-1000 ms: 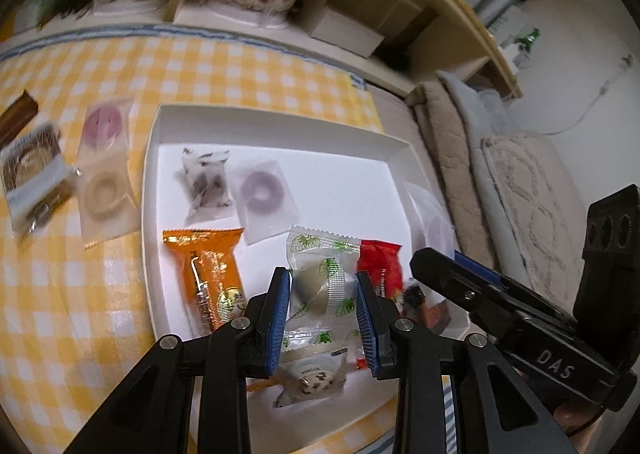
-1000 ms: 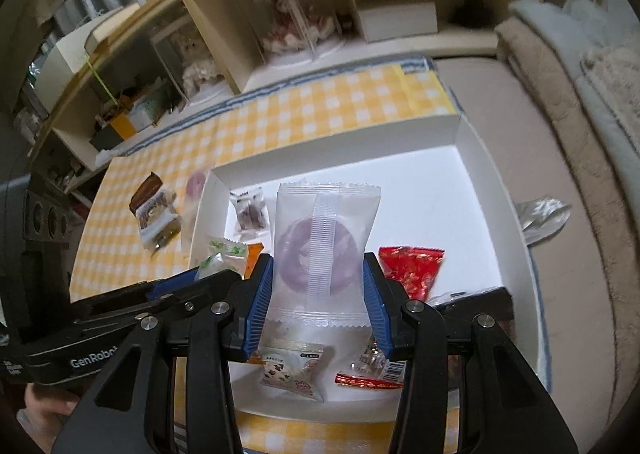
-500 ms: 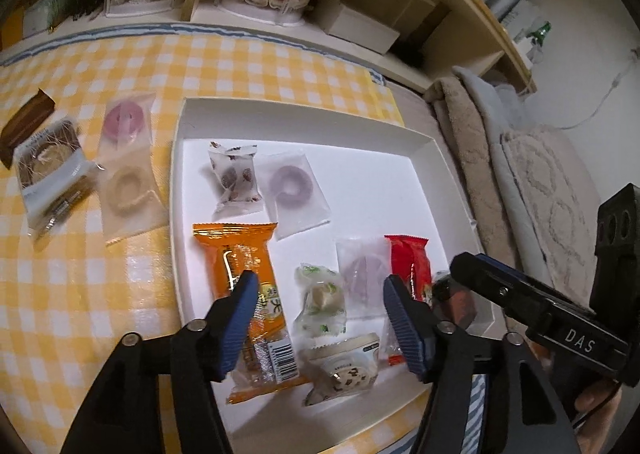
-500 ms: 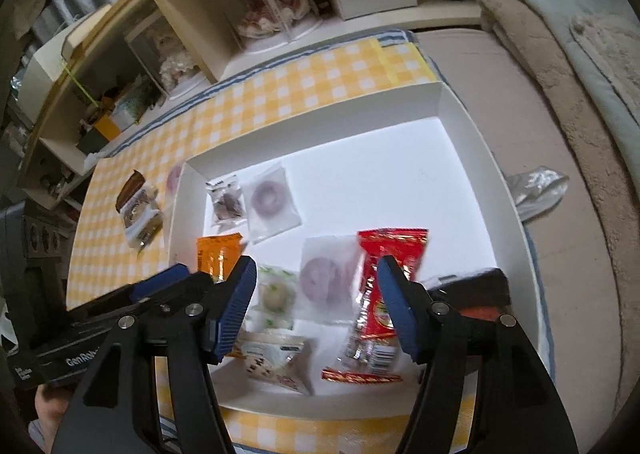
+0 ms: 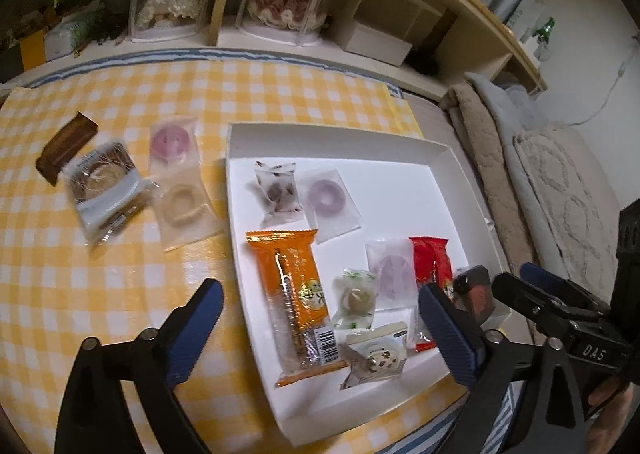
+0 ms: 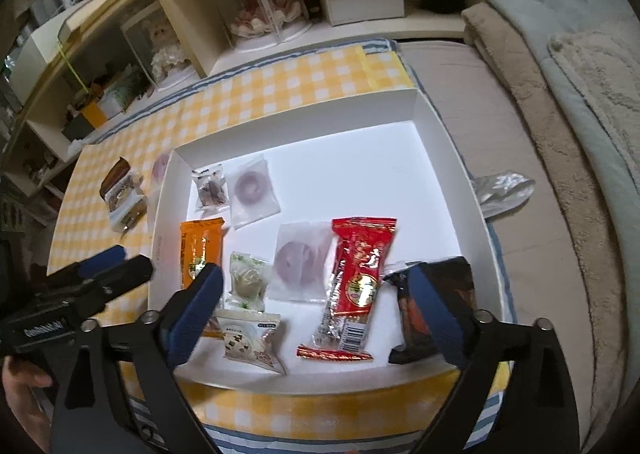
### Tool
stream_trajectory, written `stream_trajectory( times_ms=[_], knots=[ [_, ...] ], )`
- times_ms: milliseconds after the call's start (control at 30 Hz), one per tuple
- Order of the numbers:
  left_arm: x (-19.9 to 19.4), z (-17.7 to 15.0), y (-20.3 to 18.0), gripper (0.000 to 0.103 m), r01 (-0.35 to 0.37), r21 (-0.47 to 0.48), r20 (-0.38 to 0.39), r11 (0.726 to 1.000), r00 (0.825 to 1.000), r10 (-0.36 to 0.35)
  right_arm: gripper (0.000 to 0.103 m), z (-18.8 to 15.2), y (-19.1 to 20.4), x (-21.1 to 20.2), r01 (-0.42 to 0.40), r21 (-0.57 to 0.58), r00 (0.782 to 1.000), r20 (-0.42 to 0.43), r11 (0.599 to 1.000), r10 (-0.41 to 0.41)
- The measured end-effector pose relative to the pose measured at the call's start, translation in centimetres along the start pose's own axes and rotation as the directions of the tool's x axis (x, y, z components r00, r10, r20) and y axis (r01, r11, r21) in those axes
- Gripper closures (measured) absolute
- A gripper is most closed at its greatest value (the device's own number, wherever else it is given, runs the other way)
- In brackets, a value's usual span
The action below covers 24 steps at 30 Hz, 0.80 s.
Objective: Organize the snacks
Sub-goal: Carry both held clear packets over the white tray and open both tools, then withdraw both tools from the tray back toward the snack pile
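A: Where do the snacks sit?

B: Most lie in the white tray (image 5: 440, 157) on the yellow checked cloth (image 5: 120, 274). At its far left are a clear dark-speckled candy bag (image 5: 276, 193) and, just right of it, a purple ring biscuit packet (image 5: 329, 197). Nearer, left to right: a long orange bar (image 5: 298, 302), a green-printed sweet (image 5: 355, 300), a second purple ring packet (image 6: 302, 260), a red bar (image 6: 358, 280) and a dark packet (image 6: 460, 286) by the right wall. A small cookie pack (image 6: 250, 338) lies at the near edge.

A: And outside the tray?

B: Left of it on the cloth: a brown bar (image 5: 66, 147), a round brown cake in clear wrap (image 5: 106, 185), a pink ring packet (image 5: 173, 143) and a beige ring packet (image 5: 185, 207).

A: The grippers?

B: The left gripper (image 5: 320, 328) has its jaws spread wide, holding nothing, over the tray's near left part. The right gripper (image 6: 316, 318) is also spread wide and empty, over the near middle of the tray.
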State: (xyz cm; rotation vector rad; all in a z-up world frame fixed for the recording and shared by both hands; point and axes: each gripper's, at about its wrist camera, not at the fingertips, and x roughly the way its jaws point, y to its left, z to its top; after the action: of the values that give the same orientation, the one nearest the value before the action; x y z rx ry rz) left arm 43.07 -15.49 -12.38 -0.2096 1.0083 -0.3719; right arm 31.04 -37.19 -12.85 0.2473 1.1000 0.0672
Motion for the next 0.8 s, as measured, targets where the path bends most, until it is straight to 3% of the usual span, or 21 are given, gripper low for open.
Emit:
stream_trajectory(
  times_ms=[300, 800],
  knots=[
    [-2.9, -0.4, 0.2, 0.000, -0.014, 0.019, 0.032, 1.000, 0.999, 0.013, 0.000, -0.8, 0.1, -2.4, 0.068, -0.013, 0.996, 0.064, 0.998, -0.067],
    [-10.0, 0.0, 0.7, 0.000, -0.072, 0.084, 0.127, 0.994, 0.990, 0.061, 0.000, -0.4, 2.2, -6.2, 0.083, -0.044, 0.983, 0.167, 0.996, -0.075]
  ],
)
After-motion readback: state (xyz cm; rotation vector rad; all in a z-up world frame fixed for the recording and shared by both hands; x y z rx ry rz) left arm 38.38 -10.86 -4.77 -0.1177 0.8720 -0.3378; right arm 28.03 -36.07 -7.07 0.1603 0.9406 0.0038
